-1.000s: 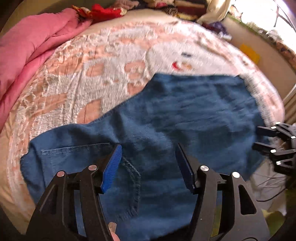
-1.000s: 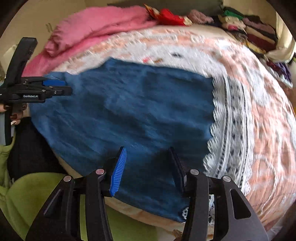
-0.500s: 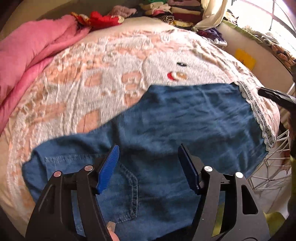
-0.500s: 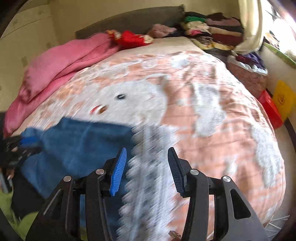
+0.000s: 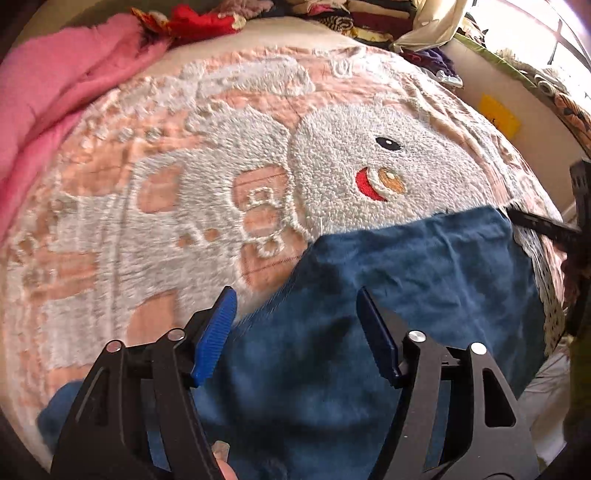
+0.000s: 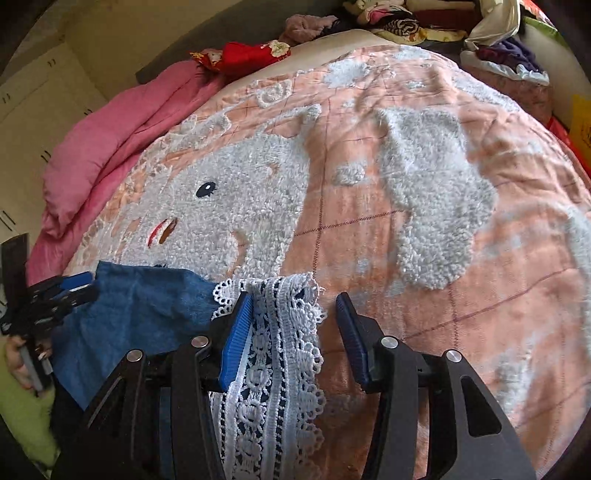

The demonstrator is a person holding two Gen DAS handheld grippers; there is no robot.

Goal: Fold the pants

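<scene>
Blue denim pants with a white lace hem lie flat on the near part of the bed. My left gripper is open and empty, low over the pants at their far edge. My right gripper is open and empty, with the lace hem lying between its blue pads. The denim also shows in the right wrist view, with the left gripper at its far side. The right gripper shows at the right edge of the left wrist view.
The bed carries a peach blanket with a white fluffy animal pattern. A pink quilt lies along the left side. Piles of clothes and a red cloth sit at the head. A yellow item stands by the wall.
Both grippers have moved forward over the pants. The left view now looks past the pocket to the far edge; the right gripper has come to the lace hem. Both stay open.
</scene>
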